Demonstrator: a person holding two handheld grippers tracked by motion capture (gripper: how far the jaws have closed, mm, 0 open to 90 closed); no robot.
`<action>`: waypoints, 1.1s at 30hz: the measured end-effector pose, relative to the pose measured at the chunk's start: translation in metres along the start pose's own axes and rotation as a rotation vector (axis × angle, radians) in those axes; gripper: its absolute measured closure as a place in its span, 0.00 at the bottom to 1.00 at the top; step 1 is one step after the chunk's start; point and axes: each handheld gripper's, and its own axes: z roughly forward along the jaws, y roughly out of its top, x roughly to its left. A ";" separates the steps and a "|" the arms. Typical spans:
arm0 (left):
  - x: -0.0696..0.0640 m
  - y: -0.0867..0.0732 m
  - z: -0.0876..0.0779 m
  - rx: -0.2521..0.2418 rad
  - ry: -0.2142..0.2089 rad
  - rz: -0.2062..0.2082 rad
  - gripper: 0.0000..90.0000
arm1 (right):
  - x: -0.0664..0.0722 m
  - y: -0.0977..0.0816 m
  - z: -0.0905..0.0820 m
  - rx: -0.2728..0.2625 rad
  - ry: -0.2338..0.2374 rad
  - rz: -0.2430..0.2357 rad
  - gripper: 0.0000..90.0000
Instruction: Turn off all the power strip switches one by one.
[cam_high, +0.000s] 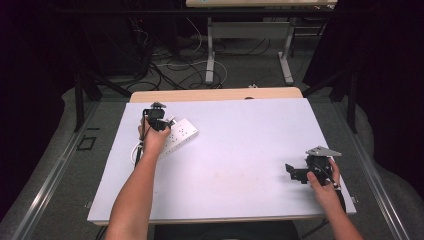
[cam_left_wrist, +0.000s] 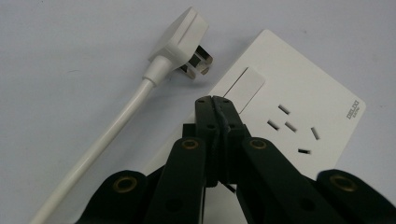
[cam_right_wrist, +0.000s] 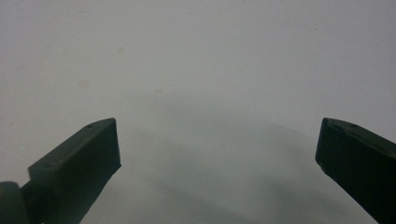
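Note:
A white power strip (cam_high: 181, 134) (cam_left_wrist: 299, 107) lies on the white table top (cam_high: 235, 160) at the left. Its white plug (cam_left_wrist: 180, 44) rests unplugged on the table just beyond the strip's corner, prongs showing, with its white cord (cam_left_wrist: 102, 144) trailing toward me. My left gripper (cam_high: 158, 120) (cam_left_wrist: 214, 100) is shut with nothing between its jaws, the tips hovering over the strip's switch end (cam_left_wrist: 247, 84). My right gripper (cam_high: 296, 172) (cam_right_wrist: 217, 144) is open over bare table at the right, jaws wide apart and nothing between them.
The table's wooden far edge (cam_high: 215, 94) borders a floor with cables (cam_high: 170, 70) and another table's legs (cam_high: 210, 50). A metal rail (cam_high: 55, 170) runs along the floor at the left.

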 end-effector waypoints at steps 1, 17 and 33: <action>0.000 0.000 0.000 0.000 0.001 -0.003 1.00 | 0.000 0.000 0.000 0.000 -0.001 0.002 0.00; 0.001 -0.001 0.002 0.004 -0.027 -0.004 1.00 | 0.001 0.000 -0.001 -0.005 -0.009 -0.001 0.00; -0.003 0.001 0.001 0.003 -0.011 0.001 1.00 | 0.000 0.000 0.000 0.000 -0.003 -0.001 0.00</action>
